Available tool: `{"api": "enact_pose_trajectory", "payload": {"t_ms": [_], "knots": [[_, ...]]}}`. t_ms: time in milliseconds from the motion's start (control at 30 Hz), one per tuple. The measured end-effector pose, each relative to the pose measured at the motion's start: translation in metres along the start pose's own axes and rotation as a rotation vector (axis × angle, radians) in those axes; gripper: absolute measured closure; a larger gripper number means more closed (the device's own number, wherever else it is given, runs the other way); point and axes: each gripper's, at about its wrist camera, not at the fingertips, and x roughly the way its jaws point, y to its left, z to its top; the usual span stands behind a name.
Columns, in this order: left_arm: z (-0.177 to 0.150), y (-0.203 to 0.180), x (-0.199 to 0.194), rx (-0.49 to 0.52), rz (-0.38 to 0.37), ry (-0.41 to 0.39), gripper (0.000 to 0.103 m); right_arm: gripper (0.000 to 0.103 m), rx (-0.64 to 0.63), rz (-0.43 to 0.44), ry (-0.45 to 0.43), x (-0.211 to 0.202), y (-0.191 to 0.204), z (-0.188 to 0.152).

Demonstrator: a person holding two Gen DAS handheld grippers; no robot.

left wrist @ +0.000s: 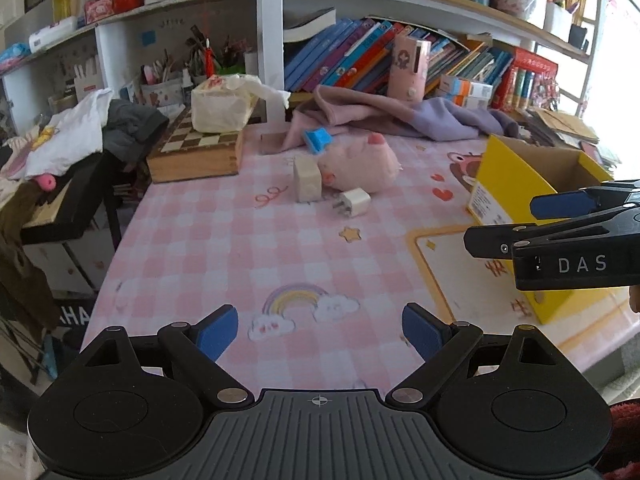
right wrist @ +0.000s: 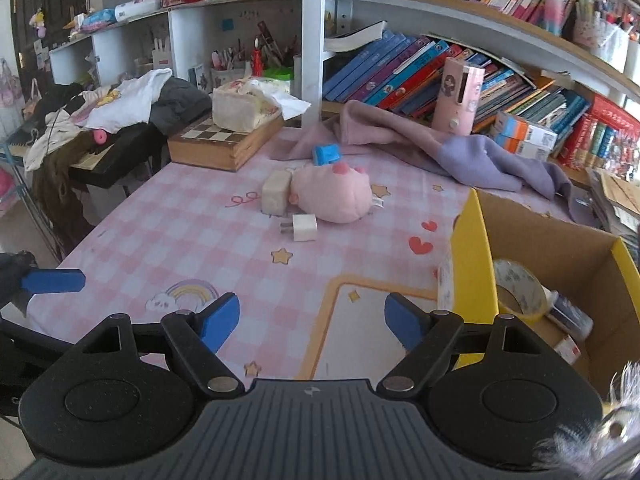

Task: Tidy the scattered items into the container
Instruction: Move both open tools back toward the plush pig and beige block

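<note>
Notably, both the left gripper (left wrist: 320, 332) and right gripper (right wrist: 312, 320) stood empty, jaws apart, near the yellow box (right wrist: 472, 264) (tape roll (right wrist: 520, 292) inside); beyond it lay the pink plush (right wrist: 332, 196).

Soft daylight, right-edge glare, fisheye-bent edges

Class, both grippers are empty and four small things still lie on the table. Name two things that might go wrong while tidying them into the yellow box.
1. The charger, the cream block and the plush pig lie bunched together, so closing the jaws on one may knock another away.
2. The yellow box looks light; a bump could slide it.
</note>
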Motion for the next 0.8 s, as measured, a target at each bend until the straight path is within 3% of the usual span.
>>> {"api": "enact_pose_trajectory", "payload": {"t_ms": [500,800], "knots": [[0.056,0.011,0.072,0.022,0.027,0.033,0.012,0.022,0.086,0.019,0.036,0.082,-0.039,0.066],[0.086,0.016,0.118,0.046,0.046,0.015,0.012,0.015,0.114,0.054,0.106,0.131,-0.057,0.093]]}}
